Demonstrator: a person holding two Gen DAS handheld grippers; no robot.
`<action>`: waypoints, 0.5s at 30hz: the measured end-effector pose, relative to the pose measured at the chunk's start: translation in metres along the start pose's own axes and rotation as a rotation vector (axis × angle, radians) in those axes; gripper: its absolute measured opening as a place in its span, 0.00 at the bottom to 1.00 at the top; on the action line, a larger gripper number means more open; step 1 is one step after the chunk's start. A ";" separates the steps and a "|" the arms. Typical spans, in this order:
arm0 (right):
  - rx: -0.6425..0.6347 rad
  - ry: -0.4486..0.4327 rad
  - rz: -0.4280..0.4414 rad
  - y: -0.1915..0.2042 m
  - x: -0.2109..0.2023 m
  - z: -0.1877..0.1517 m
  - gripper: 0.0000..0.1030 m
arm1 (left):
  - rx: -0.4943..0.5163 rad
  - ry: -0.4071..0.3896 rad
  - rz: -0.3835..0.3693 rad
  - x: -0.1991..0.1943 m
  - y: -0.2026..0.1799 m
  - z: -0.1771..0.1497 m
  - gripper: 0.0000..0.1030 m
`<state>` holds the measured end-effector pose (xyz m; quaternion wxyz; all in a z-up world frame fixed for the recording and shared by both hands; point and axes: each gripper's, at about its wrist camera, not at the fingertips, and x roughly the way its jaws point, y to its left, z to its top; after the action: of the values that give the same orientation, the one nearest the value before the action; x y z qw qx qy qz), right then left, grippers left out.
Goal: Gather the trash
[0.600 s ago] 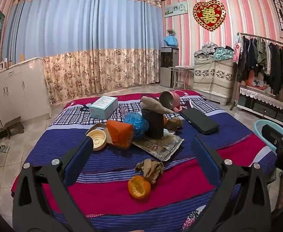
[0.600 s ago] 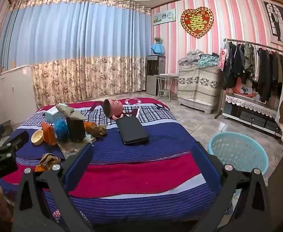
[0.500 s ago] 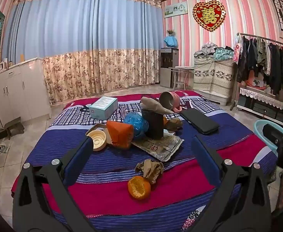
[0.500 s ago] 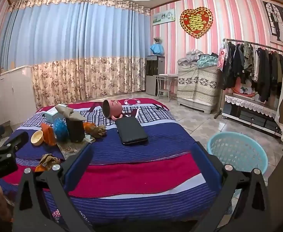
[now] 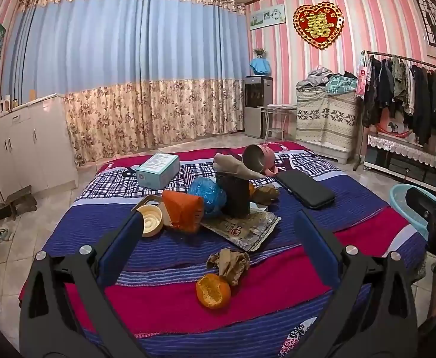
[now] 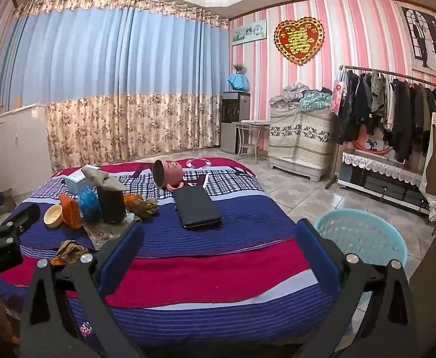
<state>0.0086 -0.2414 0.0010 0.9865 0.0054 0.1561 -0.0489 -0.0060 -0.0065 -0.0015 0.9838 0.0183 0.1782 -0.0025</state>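
Red heart plaque (image 5: 318, 26) — gold double-happiness character; other print unreadable.

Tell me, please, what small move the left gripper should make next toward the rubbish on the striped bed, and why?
Probably ease the left gripper forward and down over the crumpled brown paper wad. Its jaws stand wide open and empty, and the wad lies nearest, between them in the left wrist view, touching the half-peeled orange fruit on the striped bedspread. The light blue plastic basket waits on the floor beside the bed.
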 end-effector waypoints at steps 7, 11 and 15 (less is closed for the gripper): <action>0.013 -0.008 -0.007 -0.007 -0.001 0.001 0.96 | 0.002 0.003 -0.005 0.001 0.002 0.003 0.95; 0.009 -0.007 -0.006 -0.007 -0.001 -0.001 0.96 | 0.002 0.003 -0.005 0.001 0.002 0.003 0.95; 0.007 -0.005 -0.005 -0.008 -0.001 -0.001 0.96 | 0.002 0.005 -0.008 0.001 0.002 0.003 0.95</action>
<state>0.0070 -0.2488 0.0003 0.9868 0.0081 0.1532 -0.0520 -0.0039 -0.0048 0.0010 0.9834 0.0188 0.1806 -0.0065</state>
